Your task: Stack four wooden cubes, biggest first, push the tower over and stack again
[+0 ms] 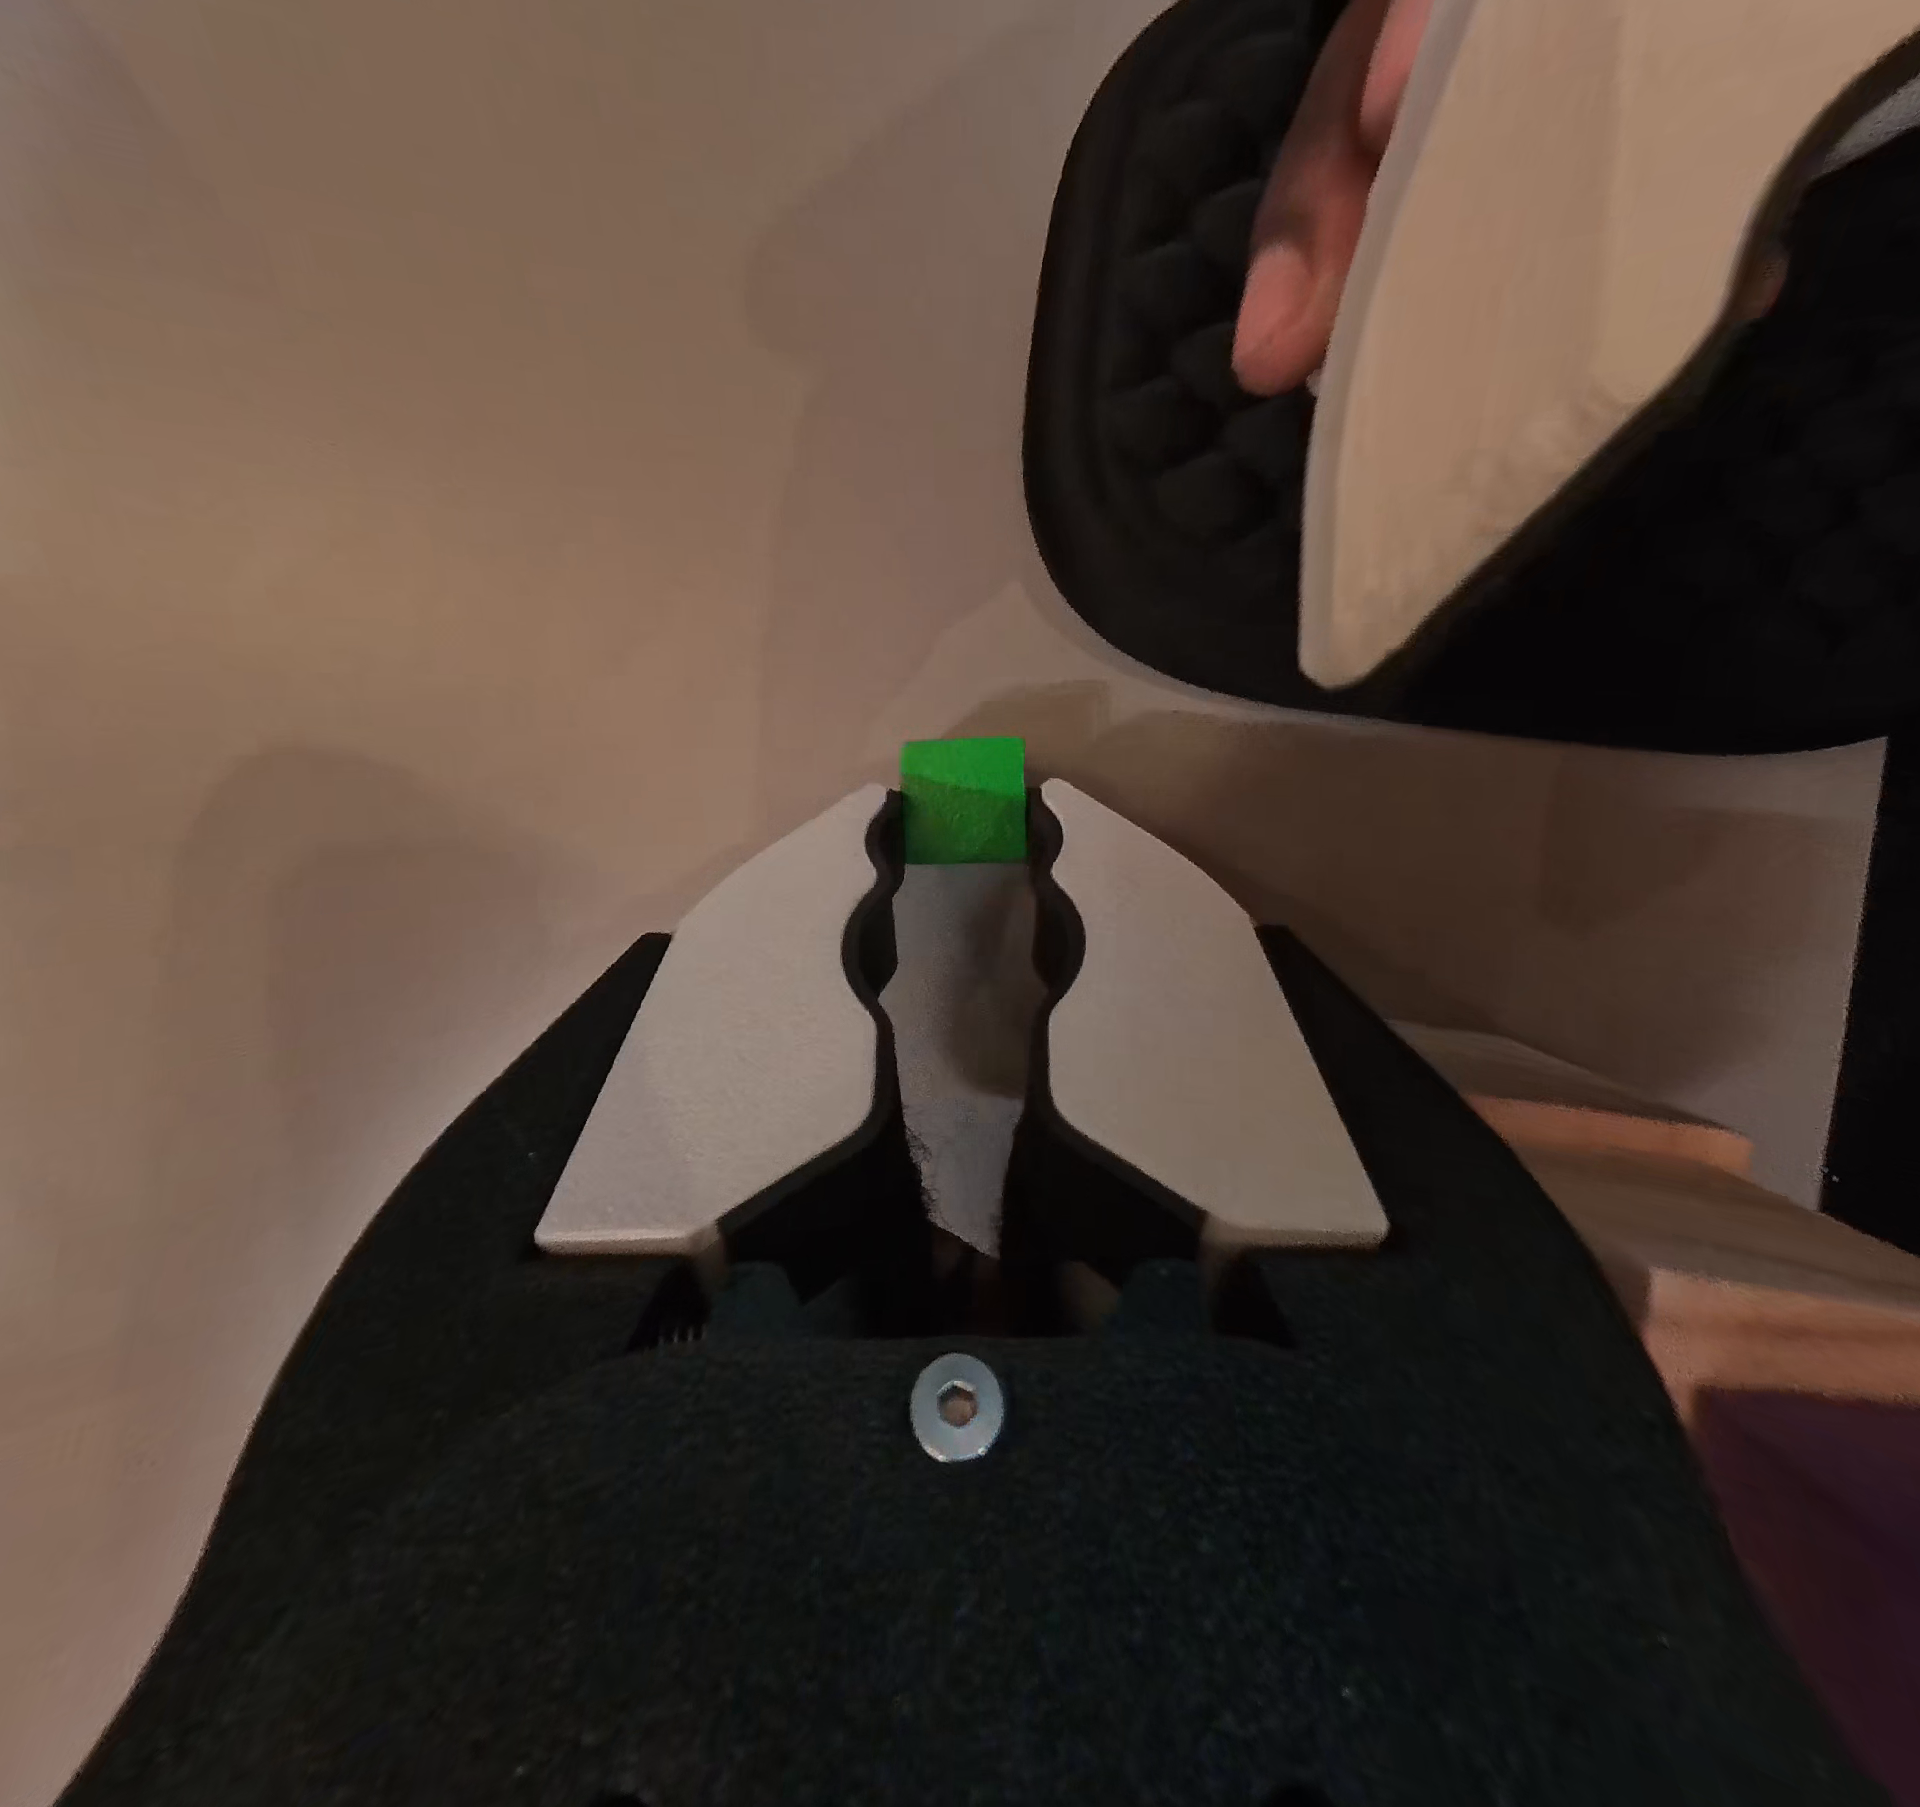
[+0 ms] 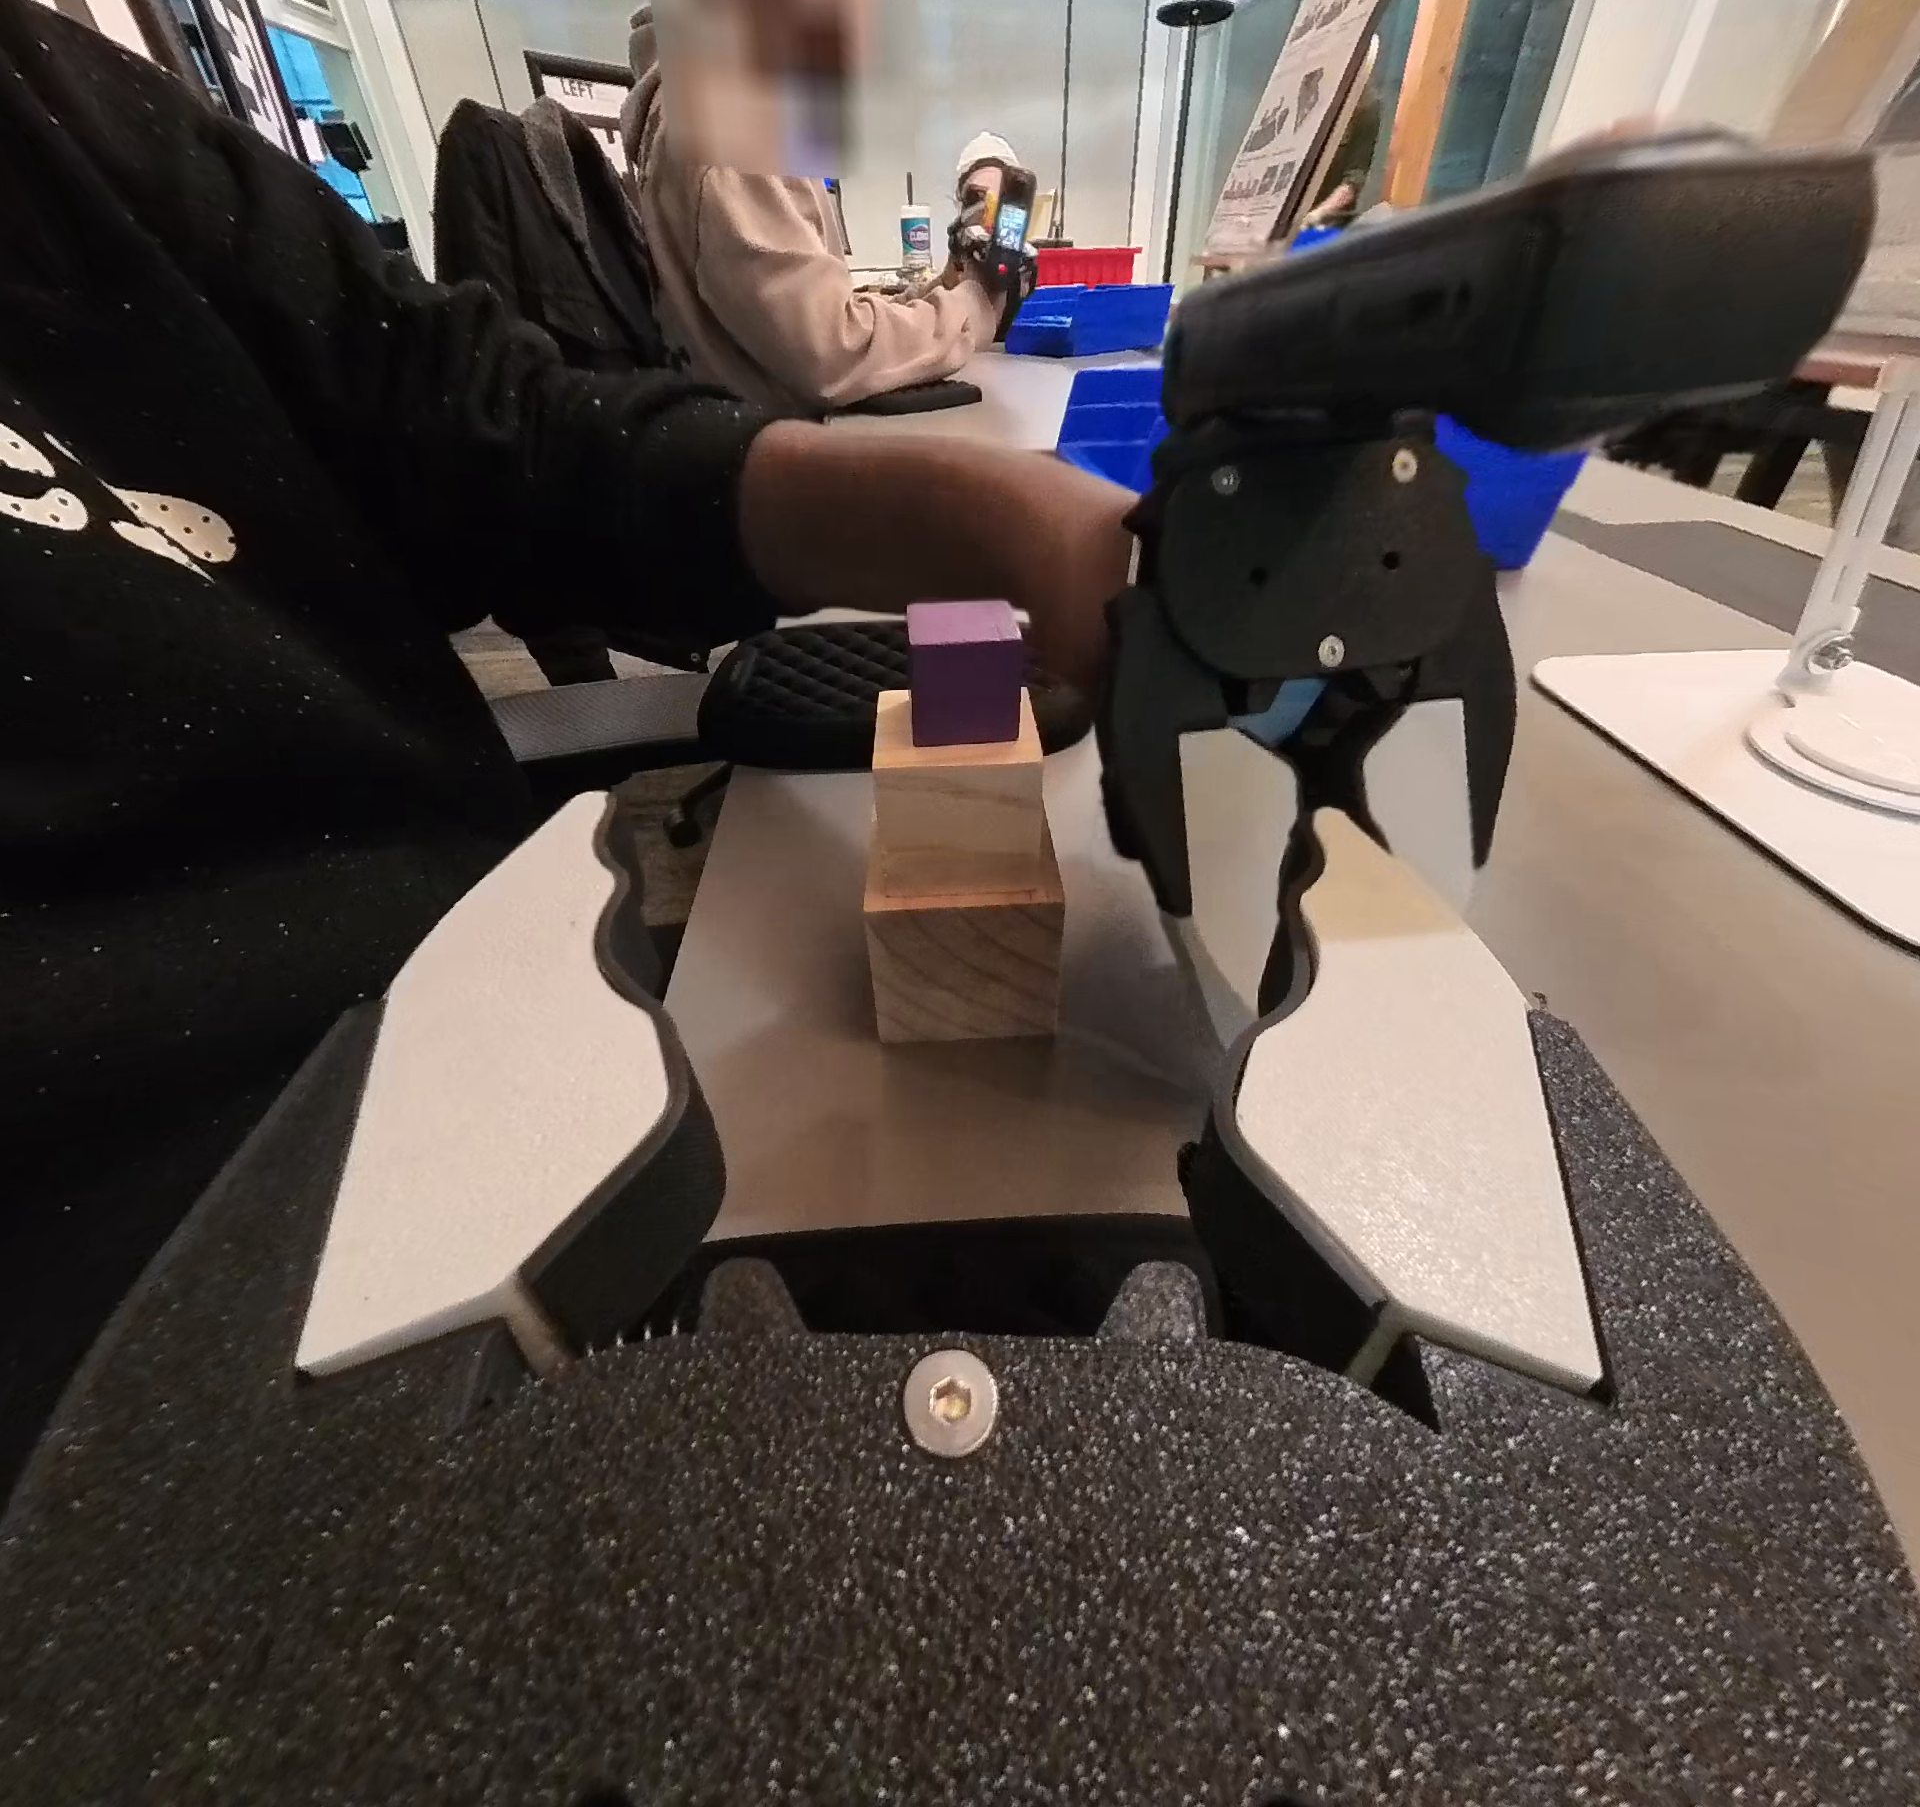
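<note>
Green cube (image 1: pixel 962 801) pinched by left hand-held gripper (image 1: pixel 962 822) | right hand-held gripper (image 2: pixel 956 884) wide, facing block stack (image 2: pixel 961 874)

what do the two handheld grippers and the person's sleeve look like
Both grippers, left and right, have a rough black body, flat pale grey finger plates with wavy black inner edges, and a silver hex screw in the middle. The sleeve is black knit.

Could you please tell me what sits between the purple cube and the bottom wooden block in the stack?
A lighter wooden block sits between purple cube and bottom block, seen in the right wrist view.
</note>
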The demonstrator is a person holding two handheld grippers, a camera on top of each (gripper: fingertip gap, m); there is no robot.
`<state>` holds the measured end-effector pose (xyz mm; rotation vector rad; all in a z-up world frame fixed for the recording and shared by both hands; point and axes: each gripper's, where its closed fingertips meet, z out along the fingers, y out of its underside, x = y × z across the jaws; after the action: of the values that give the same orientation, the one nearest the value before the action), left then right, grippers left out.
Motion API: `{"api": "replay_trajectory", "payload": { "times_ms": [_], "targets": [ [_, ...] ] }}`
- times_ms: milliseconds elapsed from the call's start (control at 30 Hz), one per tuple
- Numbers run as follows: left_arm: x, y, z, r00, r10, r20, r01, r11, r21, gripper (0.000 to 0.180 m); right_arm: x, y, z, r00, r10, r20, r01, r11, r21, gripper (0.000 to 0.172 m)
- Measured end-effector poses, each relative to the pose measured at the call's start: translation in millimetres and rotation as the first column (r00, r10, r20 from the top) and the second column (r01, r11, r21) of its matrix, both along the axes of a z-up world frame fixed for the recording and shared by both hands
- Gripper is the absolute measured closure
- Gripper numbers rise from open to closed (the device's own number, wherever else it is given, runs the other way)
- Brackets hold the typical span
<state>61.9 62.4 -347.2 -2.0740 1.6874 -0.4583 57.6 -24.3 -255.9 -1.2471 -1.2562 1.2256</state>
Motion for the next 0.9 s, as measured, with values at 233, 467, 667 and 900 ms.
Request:
{"api": "replay_trajectory", "payload": {
  "times_ms": [233,467,667,900],
  "targets": [
    [-17,0,58,1.0,0.004,0.02,-0.006,0.997,0.072,0.159,0,0,1,1.0,-0.003,-0.006,0.003,1.0,0.002,0.058],
    [-37,-28,118,0.999,-0.029,0.045,0.023,0.993,0.12,0.159,0,0,0,1.0,-0.001,-0.004,0.001,1.0,0.001,0.058],
    [-47,-60,137,0.997,-0.073,0.04,0.068,0.99,0.121,0.159,0,0,1,1.0,0.001,-0.005,-0.001,1.0,-0.003,0.058],
    [-49,-91,133,0.991,-0.131,0.015,0.129,0.988,0.089,0.159,0,0,-1,1.0,0.0,0.005,0.0,1.0,0.004,0.058]
  ]
}}
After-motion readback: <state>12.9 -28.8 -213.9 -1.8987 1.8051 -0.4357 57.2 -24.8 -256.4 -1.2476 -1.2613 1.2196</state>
